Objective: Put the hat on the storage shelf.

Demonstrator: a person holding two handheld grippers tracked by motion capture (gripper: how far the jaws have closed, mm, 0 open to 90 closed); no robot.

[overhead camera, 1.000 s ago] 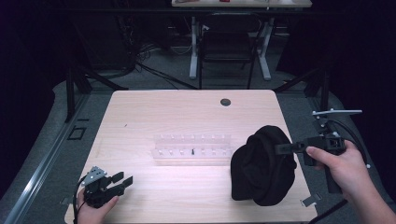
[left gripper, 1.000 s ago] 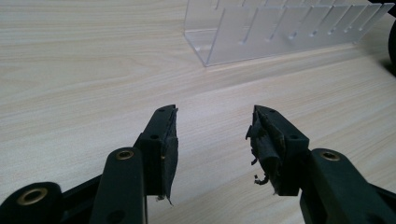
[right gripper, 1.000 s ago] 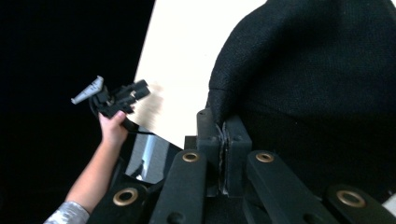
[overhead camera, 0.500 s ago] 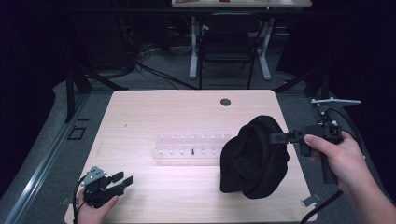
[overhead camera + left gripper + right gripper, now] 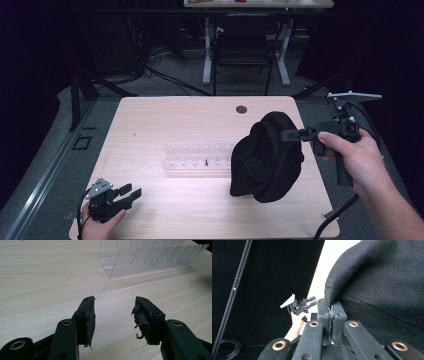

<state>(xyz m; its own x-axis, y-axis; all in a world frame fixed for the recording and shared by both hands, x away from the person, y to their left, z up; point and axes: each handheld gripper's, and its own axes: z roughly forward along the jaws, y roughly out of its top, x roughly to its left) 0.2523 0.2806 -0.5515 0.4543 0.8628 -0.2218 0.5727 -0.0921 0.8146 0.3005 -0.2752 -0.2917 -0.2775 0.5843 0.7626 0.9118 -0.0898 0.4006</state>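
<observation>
A black cloth hangs bunched over the right part of the table, lifted by its upper edge. My right gripper is shut on that edge; in the right gripper view the jaws pinch a fold of the black cloth at the right gripper. The cloth's lower end touches the table and covers the right end of a clear plastic rack. My left gripper rests open at the table's front left corner with nothing between its fingers. In the left gripper view the left gripper faces the clear rack.
The wooden table has a round black grommet near its far edge. A cable trails from the right gripper off the table's right side. Beyond the table stand a chair and desk legs on a dark floor.
My right gripper has risen and pulled back to the right, lifting the black cloth higher off the table. The left gripper has stayed in place.
</observation>
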